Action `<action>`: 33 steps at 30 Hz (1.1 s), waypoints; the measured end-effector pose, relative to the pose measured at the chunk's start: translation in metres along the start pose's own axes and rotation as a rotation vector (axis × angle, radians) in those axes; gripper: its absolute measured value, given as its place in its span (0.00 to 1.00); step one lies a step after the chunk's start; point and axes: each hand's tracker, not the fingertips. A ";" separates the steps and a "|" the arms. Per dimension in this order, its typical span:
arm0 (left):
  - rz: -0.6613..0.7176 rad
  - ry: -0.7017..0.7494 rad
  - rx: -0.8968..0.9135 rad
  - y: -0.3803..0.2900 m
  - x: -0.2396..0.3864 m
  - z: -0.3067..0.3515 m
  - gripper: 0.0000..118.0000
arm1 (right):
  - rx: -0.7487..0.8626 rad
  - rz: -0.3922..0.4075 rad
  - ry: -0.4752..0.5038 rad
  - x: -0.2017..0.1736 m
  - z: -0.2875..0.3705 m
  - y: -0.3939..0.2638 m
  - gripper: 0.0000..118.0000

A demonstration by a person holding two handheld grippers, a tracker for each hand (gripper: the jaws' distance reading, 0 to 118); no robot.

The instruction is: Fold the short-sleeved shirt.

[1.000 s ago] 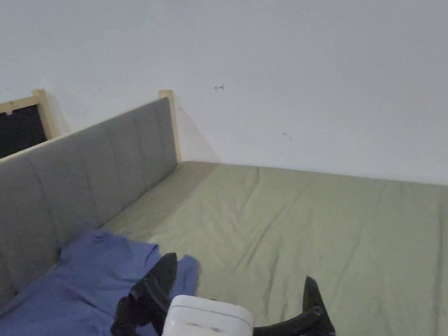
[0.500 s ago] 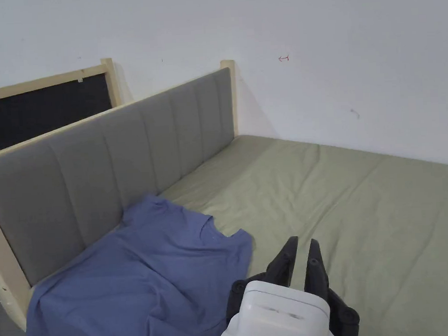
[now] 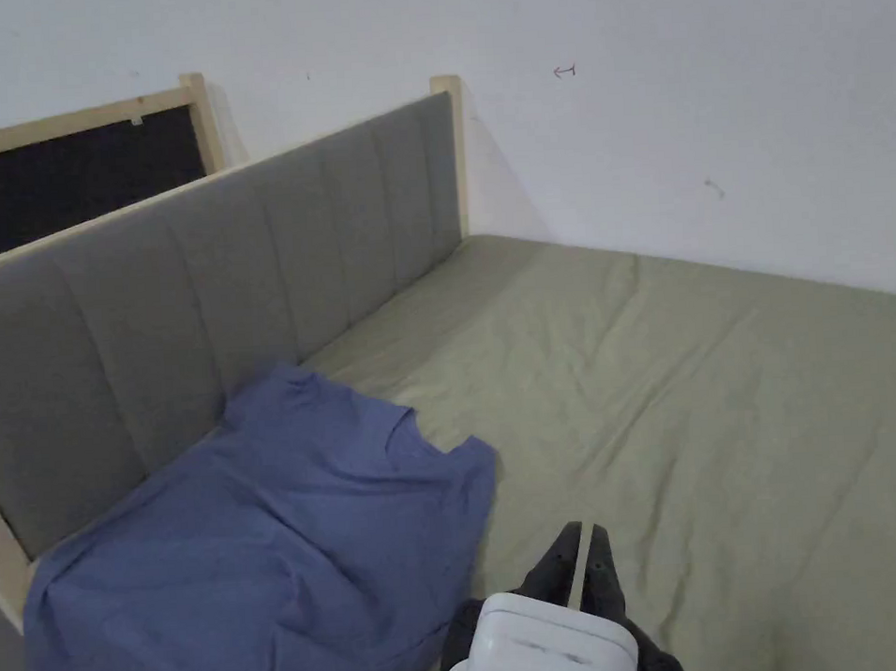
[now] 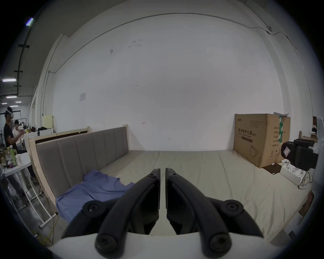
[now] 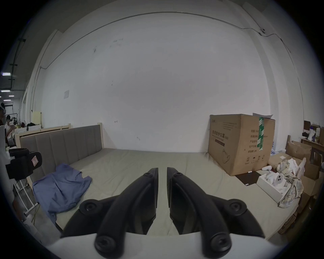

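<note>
Head view: shirt (image 3: 260, 548) lies crumpled on the bed (image 3: 685, 413) by the headboard (image 3: 201, 307), nothing folded yet. One gripper (image 3: 577, 550) hangs beside it, fingers nearly together, empty.

Left gripper view: left gripper (image 4: 162, 170) closed on nothing.

Right gripper view: right gripper (image 5: 162, 170) the same, shirt well off.

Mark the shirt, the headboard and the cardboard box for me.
shirt (image 3: 288, 537): head view, middle of the blue fabric.
headboard (image 3: 246, 286): head view, grey padded panel.
box (image 5: 240, 142): right gripper view, its front face.
</note>
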 end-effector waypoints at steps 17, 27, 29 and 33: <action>0.158 0.205 -0.625 -0.100 -0.130 -0.235 0.04 | -0.254 0.105 0.260 -0.091 -0.144 -0.063 0.10; 0.161 0.029 -0.709 -0.121 -0.143 -0.341 0.93 | -0.318 0.086 0.282 -0.106 -0.190 -0.097 0.10; 0.074 0.090 -0.737 -0.110 -0.127 -0.339 0.94 | -0.332 0.071 0.275 -0.104 -0.195 -0.101 0.10; 0.030 0.134 -0.773 -0.124 -0.131 -0.355 0.94 | -0.346 0.070 0.272 -0.102 -0.201 -0.107 0.10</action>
